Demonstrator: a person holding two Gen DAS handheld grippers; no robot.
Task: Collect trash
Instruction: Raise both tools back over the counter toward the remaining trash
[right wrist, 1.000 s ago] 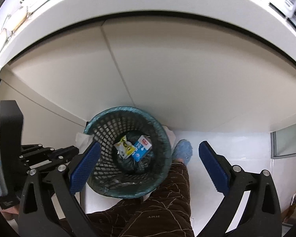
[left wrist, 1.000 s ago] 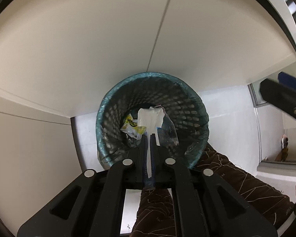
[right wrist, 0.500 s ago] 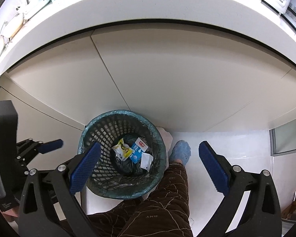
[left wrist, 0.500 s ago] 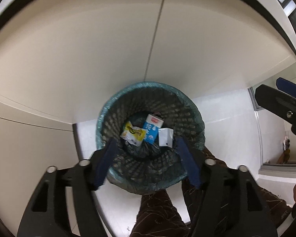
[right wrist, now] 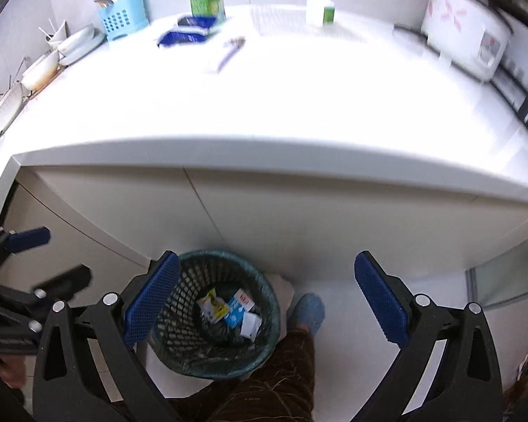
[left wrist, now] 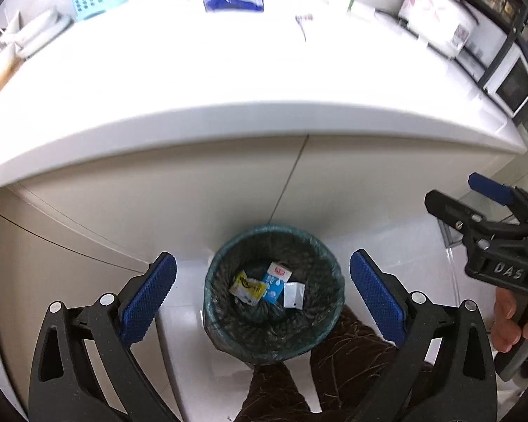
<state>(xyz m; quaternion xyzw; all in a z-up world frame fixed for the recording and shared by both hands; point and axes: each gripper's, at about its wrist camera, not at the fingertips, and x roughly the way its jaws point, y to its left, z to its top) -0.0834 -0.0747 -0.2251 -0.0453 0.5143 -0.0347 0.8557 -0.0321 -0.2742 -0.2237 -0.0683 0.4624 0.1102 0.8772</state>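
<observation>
Left tongs [left wrist: 262, 293] jaws opening, nothing between them, above the mesh waste bin [left wrist: 329, 311]. Bin contains a yellow wrapper [left wrist: 247, 287], blue carton [left wrist: 275, 282] and white packet [left wrist: 293, 294].

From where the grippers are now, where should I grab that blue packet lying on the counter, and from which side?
Judging by its look, the blue packet lies flat and low on the white counter, so come straight down from above and pinch across its narrow width near the middle. The blur hides its edges, so the exact spot is uncertain.
</observation>
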